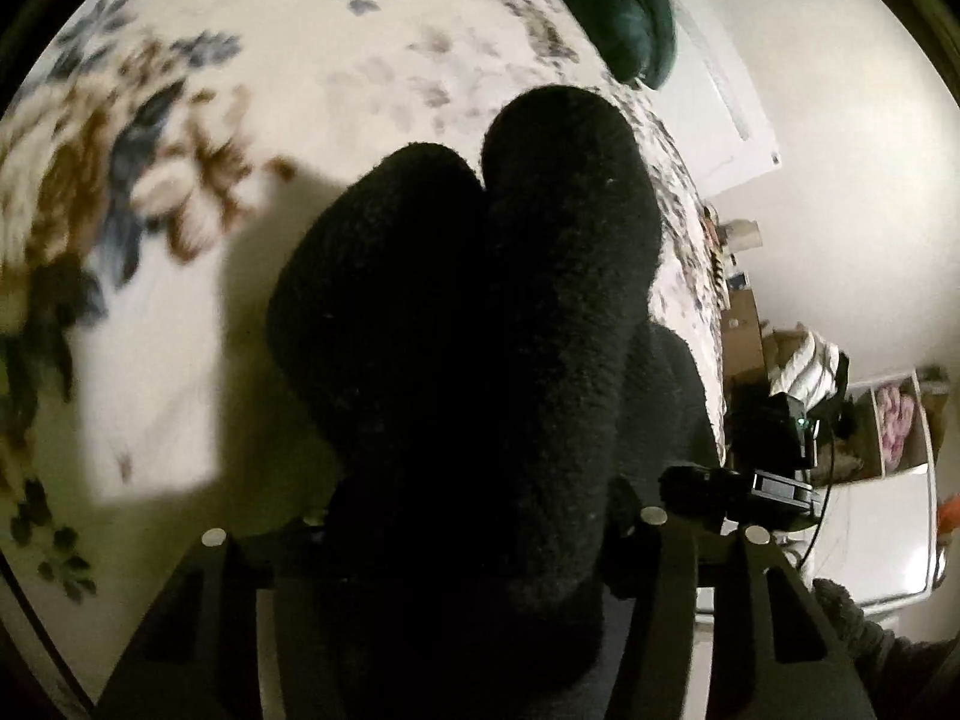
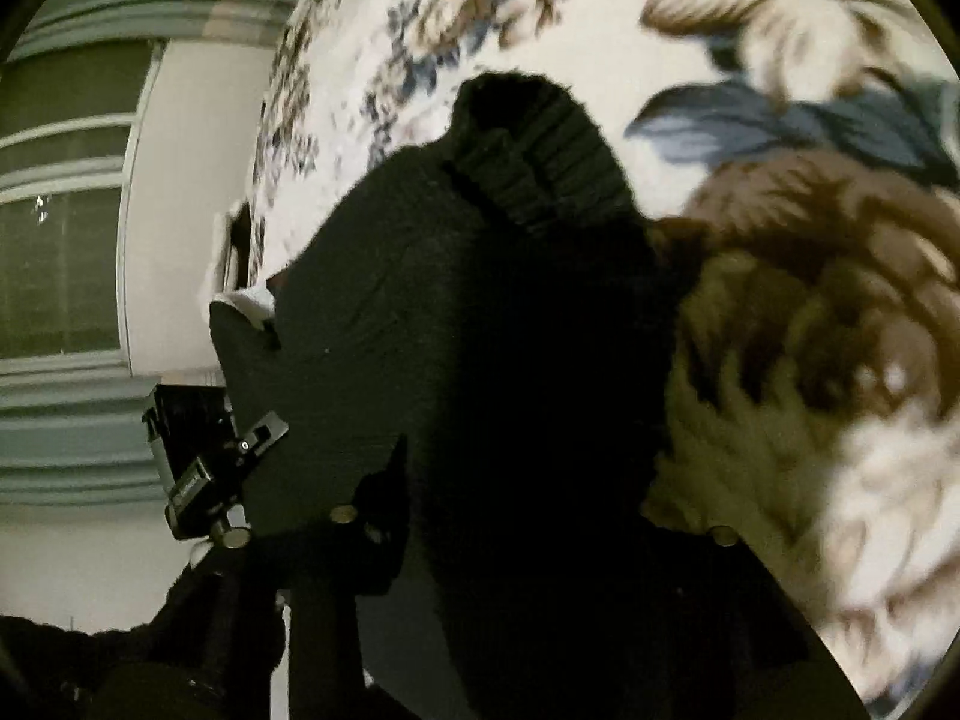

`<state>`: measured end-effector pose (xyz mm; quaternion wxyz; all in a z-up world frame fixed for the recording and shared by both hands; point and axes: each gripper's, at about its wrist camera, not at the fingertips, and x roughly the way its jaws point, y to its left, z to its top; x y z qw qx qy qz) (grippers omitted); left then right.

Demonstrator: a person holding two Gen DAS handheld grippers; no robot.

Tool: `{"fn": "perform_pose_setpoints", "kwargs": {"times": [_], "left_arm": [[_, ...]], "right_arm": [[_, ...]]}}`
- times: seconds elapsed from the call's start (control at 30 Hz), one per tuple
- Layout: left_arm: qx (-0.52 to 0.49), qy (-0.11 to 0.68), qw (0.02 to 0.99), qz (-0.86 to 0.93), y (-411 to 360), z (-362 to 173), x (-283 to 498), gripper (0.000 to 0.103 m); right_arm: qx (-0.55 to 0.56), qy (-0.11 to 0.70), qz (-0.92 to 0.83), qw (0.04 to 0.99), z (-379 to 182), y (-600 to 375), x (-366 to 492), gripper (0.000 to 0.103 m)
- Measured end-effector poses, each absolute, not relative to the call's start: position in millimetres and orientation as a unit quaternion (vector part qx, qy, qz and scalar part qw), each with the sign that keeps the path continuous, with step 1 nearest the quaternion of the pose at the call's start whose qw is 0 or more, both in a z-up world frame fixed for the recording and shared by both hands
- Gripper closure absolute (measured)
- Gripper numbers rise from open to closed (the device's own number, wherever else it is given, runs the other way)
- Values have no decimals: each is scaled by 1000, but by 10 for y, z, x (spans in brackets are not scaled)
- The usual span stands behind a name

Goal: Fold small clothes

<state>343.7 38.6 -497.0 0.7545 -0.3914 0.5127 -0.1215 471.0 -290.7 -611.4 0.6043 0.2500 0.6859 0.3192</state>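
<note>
While apparently pinched in both tongs at once, held clear of the floral bedspread (image 1: pixel 288 48), with a shadow thrown on the cloth to the left: a pair of black fuzzy socks (image 1: pixel 480 300).

Left tongs (image 1: pixel 480 534): pads buried in the pile, so the grip is judged rather than seen, but closed on the socks by every sign. Two rounded toes (image 1: pixel 558 138) side by side, pointing away toward the far side of the bed.

Right tongs (image 2: pixel 528 534): likewise smothered in black knit, probably clamped on it. Ribbed cuff (image 2: pixel 540 144) lying straight ahead, also pointing far.

Tongs close beside each other, each visible at the edge of the other's view. Long axis therefore not strung from one to the other; more likely bent between them, toes ahead of the left, cuff ahead of the right. Neither hand nearer, both already on the work. Coming move probably turns on that bend: bringing cuff over toes, or laying the bundle down flat on the bedspread ahead.

Containers: none to be seen on the bed. Far right beyond it, a cubby shelf (image 1: pixel 900 420) with something pink inside, too small to name. At the far edge, a dark green plush heap (image 1: pixel 624 6).
</note>
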Motion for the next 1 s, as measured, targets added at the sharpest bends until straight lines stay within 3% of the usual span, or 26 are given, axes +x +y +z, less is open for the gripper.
{"fn": "perform_pose_setpoints", "kwargs": {"times": [0.3, 0.53, 0.77, 0.9, 1.0], "left_arm": [[-334, 510, 765, -209, 234, -4526, 4196, 53], [-263, 518, 759, -295, -249, -4251, 5532, 53], [-185, 561, 734, -335, -1102, -4638, 6772, 49], [-132, 607, 724, -301, -1364, -5005, 7002, 44], [-135, 593, 735, -300, -1316, -4955, 6863, 44]], "right_arm": [[311, 621, 272, 667, -5576, -3302, 4550, 69], [378, 551, 199, 717, -5243, -3812, 5033, 69], [415, 516, 109, 741, -5333, -4428, 5698, 69], [394, 554, 55, 731, -5652, -4590, 6003, 68], [368, 573, 32, 731, -5682, -4586, 6072, 59]]}}
